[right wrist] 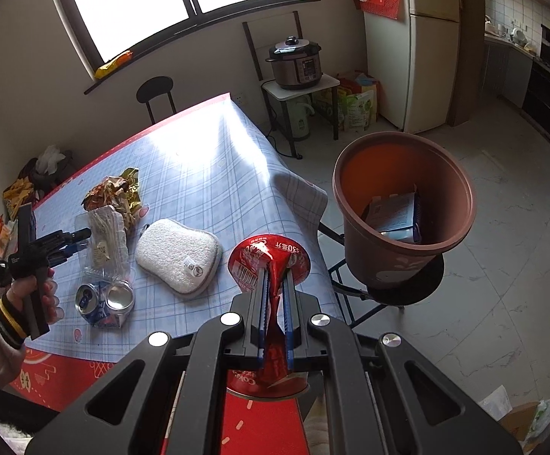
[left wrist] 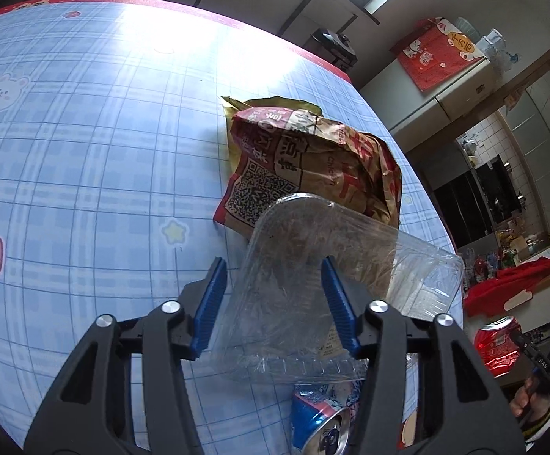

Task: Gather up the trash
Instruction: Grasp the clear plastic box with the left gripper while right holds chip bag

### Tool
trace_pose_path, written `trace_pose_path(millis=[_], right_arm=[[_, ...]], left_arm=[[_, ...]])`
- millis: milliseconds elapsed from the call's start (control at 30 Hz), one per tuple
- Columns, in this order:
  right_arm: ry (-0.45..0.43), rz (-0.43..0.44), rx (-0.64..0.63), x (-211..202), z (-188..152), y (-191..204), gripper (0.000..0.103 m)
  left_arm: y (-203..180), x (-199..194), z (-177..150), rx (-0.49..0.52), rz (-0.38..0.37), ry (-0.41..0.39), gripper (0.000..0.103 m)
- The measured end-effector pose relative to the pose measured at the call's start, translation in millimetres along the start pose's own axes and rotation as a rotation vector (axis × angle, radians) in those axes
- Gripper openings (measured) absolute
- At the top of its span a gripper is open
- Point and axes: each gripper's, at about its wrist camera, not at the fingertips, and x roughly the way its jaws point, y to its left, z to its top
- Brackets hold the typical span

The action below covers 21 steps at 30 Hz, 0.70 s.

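Fingers first: right gripper point(right wrist: 275, 295) is clamped tight on a crushed red can point(right wrist: 269, 261), blue pads pinching its flattened middle, long axis running along the fingers. Left gripper point(left wrist: 273, 295) is spread wide around a clear tray point(left wrist: 313, 284); the pads look just off its walls, so it straddles the tray but doesn't grip it, as far as I can tell.

Key relation: the bin point(right wrist: 404, 204) sits off the bench point(right wrist: 206, 174), on a stool, up and right of the red can in the right wrist view. Mouth is tilted toward the camera, a blue box already inside. My read: the right hand is far nearer the bin, so the can goes in next; the move is forward and right, clear of the bench edge, then release above the rim.

Left side has more to do. The tray lies lengthwise along the fingers, overlapping a crumpled bag point(left wrist: 313, 159) beyond it, with a blue can point(left wrist: 318, 417) at lower centre below the fingers.

View differences: only the right wrist view shows the bin, a white sponge point(right wrist: 178, 254) mid-bench and both flattened blue cans point(right wrist: 104, 299) together. Left wrist view shows the tray-to-pad gaps, too small to judge from the right. It also catches the red can at lower right.
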Motion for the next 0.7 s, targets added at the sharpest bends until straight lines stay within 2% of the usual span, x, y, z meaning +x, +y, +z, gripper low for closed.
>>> trace_pose_path(millis=[33, 67, 167, 200, 333, 433, 700], right_arm=[[0.001, -0.007, 0.002, -1, -1, 1, 0.008], [0.002, -0.012, 0.002, -2, -1, 2, 0.008], [-0.004, -0.021, -0.002, -6, 0, 7, 0.008], [-0.007, -0.022, -0.003, -7, 2, 8, 0.008], [-0.016, -0.011, -0.018, -5, 9, 17, 0.008], [-0.019, 0.013, -0.042, -1, 14, 26, 0.008], [-0.051, 0.086, -0.075, 3, 27, 42, 0.008]], left_arm=[[1, 3, 0, 0.000, -0.016, 0.006, 0.045], [1, 5, -1, 0.000, -0.035, 0.010, 0.039], [-1, 7, -4, 0.011, -0.069, 0.013, 0.027], [-3, 5, -5, 0.019, -0.080, 0.009, 0.018], [-8, -15, -12, 0.027, -0.101, -0.028, 0.013], [-13, -39, -20, 0.039, -0.081, -0.062, 0.013], [-20, -125, -48, -0.016, -0.057, -0.233, 0.013]])
